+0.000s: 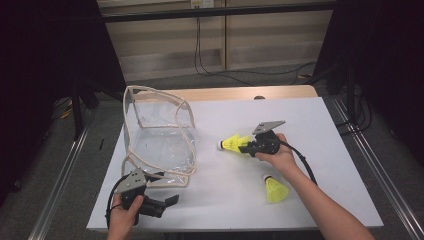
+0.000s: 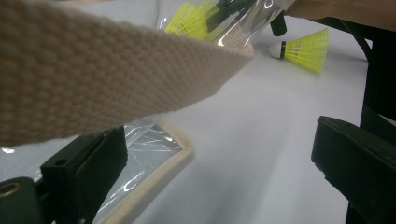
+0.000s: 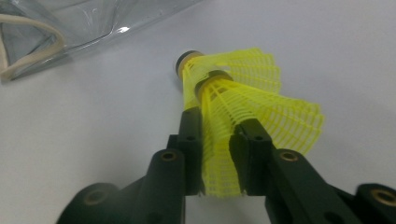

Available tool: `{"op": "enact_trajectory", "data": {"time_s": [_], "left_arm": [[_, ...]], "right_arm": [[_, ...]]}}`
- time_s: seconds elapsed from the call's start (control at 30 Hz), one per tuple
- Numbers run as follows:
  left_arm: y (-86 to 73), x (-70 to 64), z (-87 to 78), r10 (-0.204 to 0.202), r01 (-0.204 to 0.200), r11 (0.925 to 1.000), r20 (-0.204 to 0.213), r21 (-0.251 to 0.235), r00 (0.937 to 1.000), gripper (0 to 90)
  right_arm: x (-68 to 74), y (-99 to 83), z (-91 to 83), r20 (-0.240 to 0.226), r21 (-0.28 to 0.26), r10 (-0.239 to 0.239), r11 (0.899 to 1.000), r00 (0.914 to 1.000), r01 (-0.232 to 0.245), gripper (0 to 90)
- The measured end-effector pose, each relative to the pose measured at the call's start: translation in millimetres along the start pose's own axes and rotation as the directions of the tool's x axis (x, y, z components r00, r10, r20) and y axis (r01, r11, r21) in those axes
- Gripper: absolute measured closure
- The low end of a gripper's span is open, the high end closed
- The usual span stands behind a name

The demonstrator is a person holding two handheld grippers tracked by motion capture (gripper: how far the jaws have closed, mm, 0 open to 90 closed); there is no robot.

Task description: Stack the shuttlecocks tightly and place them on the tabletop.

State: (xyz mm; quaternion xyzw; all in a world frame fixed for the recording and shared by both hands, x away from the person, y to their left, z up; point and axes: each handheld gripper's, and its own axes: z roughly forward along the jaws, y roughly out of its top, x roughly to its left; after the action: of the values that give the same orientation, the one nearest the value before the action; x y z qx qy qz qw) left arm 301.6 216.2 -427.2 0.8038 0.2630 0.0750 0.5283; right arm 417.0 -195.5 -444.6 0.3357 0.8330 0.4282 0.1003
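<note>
My right gripper [image 1: 246, 146] [image 3: 218, 128] is shut on the skirt of two nested yellow shuttlecocks [image 1: 232, 144] [image 3: 243, 93]. It holds them just above the table, cork ends pointing left toward a clear plastic bag [image 1: 160, 145] with beige webbing trim. Through the bag's film the held shuttlecocks [image 2: 194, 21] show from the left gripper view. Another yellow shuttlecock [image 1: 275, 189] [image 2: 303, 46] lies on the white table [image 1: 300, 125], near my right forearm. My left gripper [image 1: 167, 189] [image 2: 219, 149] stands open at the bag's near corner [image 2: 163, 154], jaws wide apart. A beige strap [image 2: 93, 74] crosses close in front of its camera.
The bag stands open at the table's left half with its handles [image 1: 150, 95] raised. The table's near edge [image 1: 225, 227] runs just below my left hand. Metal rails [image 1: 60, 175] flank both sides, and cables [image 1: 210, 70] lie on the floor beyond.
</note>
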Motion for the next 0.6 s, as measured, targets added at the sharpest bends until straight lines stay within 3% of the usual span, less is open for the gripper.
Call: {"op": "enact_trajectory", "data": {"time_s": [0.13,0.6], "left_arm": [[0.2,-0.1,-0.3,0.002,-0.002,1.0000,-0.002,0.005,1.0000,3.6],[0.4,-0.2,-0.3,0.004,-0.004,1.0000,-0.004,0.007,1.0000,3.6]], "right_arm": [[-0.2,-0.3,-1.8,0.013,0.005,0.010,1.000,0.9999,-0.010,64.8],[-1.7,-1.9,-20.6,0.033,-0.033,0.031,0.999,0.9990,-0.029,50.6]]}}
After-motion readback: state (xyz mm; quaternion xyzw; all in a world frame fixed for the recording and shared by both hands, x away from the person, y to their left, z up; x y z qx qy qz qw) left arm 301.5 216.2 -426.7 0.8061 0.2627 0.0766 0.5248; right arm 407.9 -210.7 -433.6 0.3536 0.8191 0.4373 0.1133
